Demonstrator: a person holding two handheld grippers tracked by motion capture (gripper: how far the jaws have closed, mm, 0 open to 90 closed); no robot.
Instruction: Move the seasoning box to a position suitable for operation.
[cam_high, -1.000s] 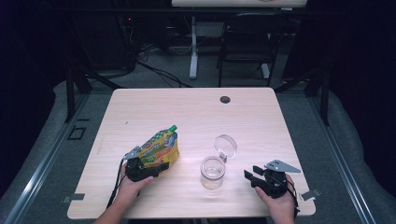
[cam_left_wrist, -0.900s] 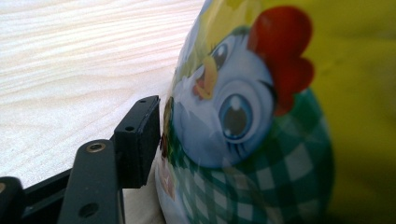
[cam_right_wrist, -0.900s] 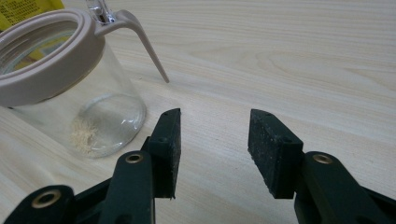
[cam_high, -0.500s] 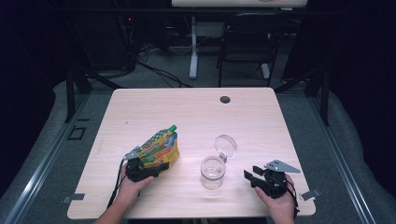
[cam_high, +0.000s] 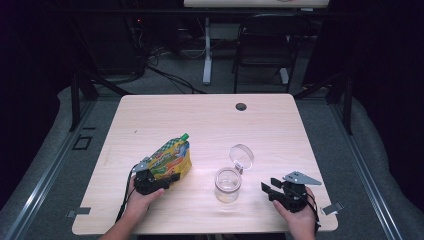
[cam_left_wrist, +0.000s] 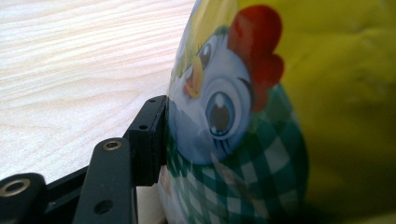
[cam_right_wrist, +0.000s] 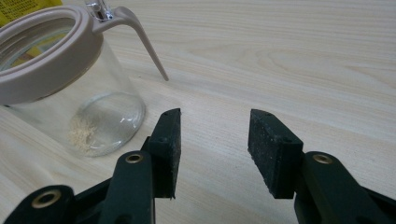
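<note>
A yellow and green snack pouch (cam_high: 170, 157) with a green cap lies on the table's left front. My left gripper (cam_high: 161, 181) is shut on its near end. In the left gripper view one black finger (cam_left_wrist: 147, 140) presses against the pouch (cam_left_wrist: 243, 116), beside a printed cartoon chicken; the other finger is hidden behind the pouch. A clear glass jar (cam_high: 228, 184) stands at the centre front with its hinged lid (cam_high: 241, 154) flipped open. My right gripper (cam_high: 272, 189) rests open to the jar's right, with nothing between its fingers. The right gripper (cam_right_wrist: 215, 149) faces bare wood, with the jar (cam_right_wrist: 70, 93) to its left holding a few crumbs.
The wooden table (cam_high: 200, 125) has a round cable hole (cam_high: 241, 106) near its far edge. Beyond the table stand a black chair (cam_high: 265, 50) and another desk's leg. The table's front edge lies just below both hands.
</note>
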